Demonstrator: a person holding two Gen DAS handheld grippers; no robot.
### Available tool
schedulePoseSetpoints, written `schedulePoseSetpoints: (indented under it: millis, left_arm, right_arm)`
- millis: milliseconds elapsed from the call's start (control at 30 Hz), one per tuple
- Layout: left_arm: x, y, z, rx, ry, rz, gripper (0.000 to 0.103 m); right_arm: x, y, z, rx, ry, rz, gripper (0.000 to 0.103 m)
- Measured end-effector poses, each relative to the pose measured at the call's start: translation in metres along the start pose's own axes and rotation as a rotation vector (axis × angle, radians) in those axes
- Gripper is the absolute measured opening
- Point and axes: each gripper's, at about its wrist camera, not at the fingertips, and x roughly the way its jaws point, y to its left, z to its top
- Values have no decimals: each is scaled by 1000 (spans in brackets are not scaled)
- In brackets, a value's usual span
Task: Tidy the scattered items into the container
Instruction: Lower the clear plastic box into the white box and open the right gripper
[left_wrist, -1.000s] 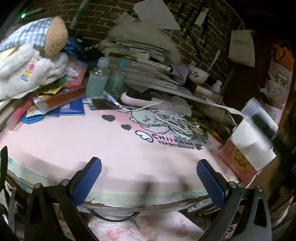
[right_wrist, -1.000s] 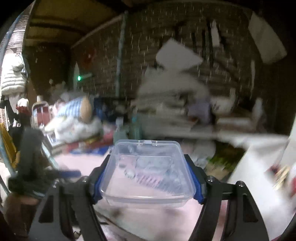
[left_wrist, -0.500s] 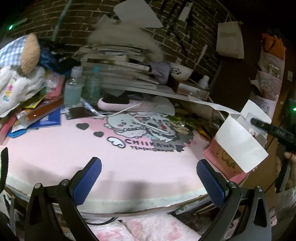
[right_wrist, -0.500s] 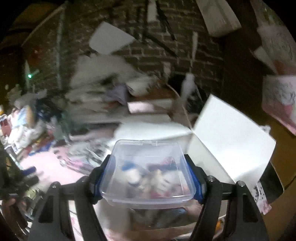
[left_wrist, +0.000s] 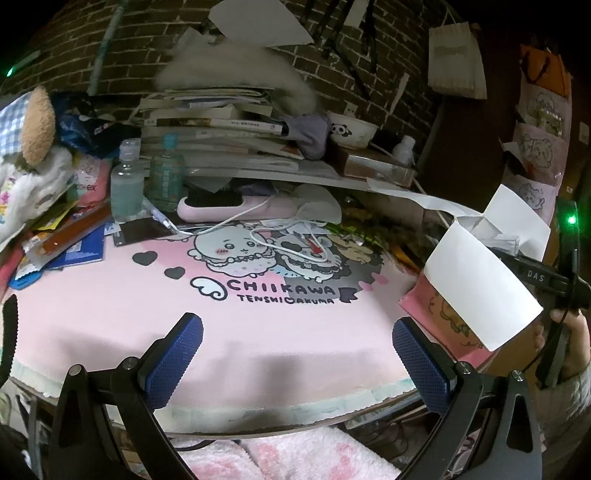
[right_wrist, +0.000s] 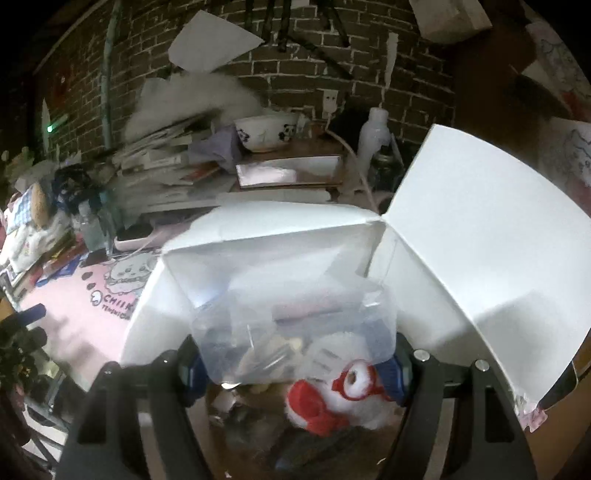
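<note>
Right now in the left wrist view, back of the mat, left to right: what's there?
Plush toy → clear bottle → green bottle → pink hairbrush → panda bowl → small white bottle → open white box at the right edge.

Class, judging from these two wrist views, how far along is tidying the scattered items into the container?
Done: the open white box already holds a red-and-white plush toy and other bits. In hand: the right gripper holds a clear plastic tub over the box opening. Left: the left gripper is open and empty over the pink mat, with bottles, a hairbrush and packets still along its far edge.
</note>
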Motion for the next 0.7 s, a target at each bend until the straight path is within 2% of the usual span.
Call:
schedulePoseSetpoints:
  millis: [100,200,700]
  left_arm:
    - [2,-2,1,2,2,-9,103]
    - [4,-3,2,7,6,-13,103]
    - [2,-15,8,29,-6,-26,103]
  right_arm:
    - [-1,0,2,12,-9,13,73]
    - [-3,0,2,20,-20,26,83]
    - [-2,21,4,4,-97,0,83]
